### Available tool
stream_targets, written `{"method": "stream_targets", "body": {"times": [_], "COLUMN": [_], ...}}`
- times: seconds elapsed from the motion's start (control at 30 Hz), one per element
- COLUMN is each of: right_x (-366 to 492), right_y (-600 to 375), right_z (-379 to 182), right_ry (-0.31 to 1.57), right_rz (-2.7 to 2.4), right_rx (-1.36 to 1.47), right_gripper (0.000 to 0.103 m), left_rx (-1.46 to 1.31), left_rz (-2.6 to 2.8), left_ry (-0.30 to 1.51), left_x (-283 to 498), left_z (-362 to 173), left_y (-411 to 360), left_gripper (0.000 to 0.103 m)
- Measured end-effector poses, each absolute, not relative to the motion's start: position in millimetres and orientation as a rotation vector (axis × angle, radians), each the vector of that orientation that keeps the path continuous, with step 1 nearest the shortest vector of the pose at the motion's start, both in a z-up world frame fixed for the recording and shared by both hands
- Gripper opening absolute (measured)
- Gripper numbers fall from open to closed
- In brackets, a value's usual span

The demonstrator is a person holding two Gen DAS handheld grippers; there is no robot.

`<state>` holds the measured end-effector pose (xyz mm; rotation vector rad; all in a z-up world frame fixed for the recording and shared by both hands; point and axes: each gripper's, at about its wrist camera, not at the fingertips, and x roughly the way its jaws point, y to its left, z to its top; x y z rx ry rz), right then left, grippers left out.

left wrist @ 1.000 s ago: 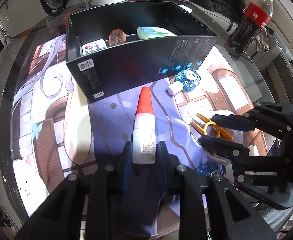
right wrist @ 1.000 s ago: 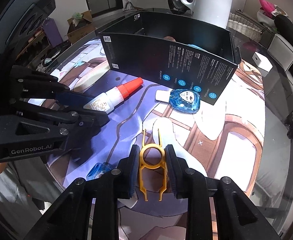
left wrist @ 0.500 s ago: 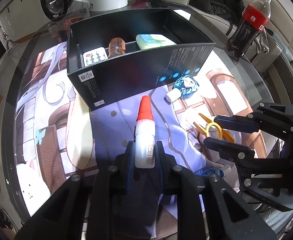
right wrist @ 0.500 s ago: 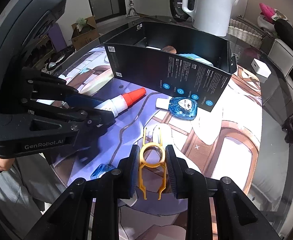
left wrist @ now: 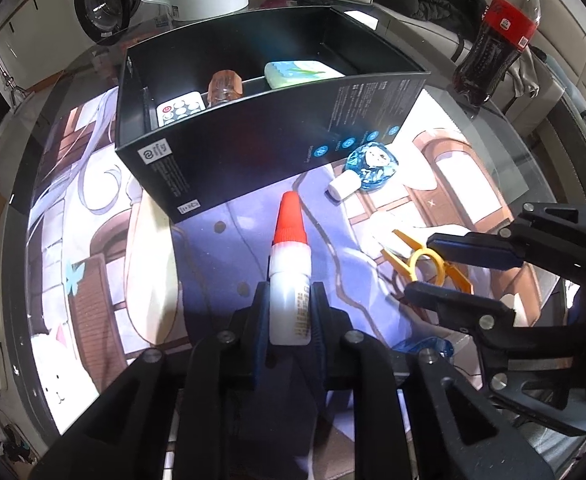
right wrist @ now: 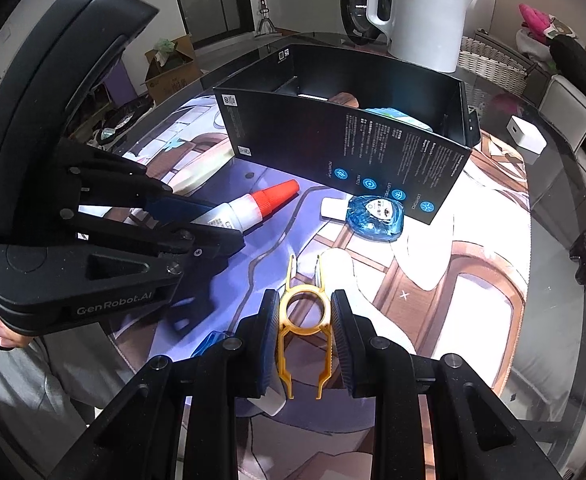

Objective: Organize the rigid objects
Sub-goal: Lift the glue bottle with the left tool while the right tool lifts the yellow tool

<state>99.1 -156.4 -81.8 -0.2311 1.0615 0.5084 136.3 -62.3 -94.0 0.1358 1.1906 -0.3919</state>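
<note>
Both lifted higher, glue bottle (left wrist: 289, 280) clamped, yellow plastic clip (right wrist: 304, 320) pinched

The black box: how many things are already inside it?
3 show in the black box: a white remote at its left end, an amber bottle beside it, a pale green pack further right. Its near wall may hide more.

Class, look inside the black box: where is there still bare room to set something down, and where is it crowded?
The black cardboard box is crowded along its near side: white remote, amber bottle, green-white packet. Bare floor shows beyond them, toward the far wall.
</note>
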Motion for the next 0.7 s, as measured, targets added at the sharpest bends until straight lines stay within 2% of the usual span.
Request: {"method": "stream_targets", "body": {"times": [0.47, 0.7], "right_x": [94, 89], "right_y": [-165, -172], "right_z": [-54, -26], "right_ry": [0.934, 0.785], "right_rz": [0.501, 0.489], "right_rx": [-0.191, -0.139], "right_gripper": [0.026, 0.026], "left_rx": [0.131, 0.136], "left_rz": [-0.401, -0.368], "left_ry": [1.025, 0.816], "left_x": [116, 102], "left_z": [-52, -14], "left_y": [-59, -49], "left_gripper": [0.016, 0.016]}}
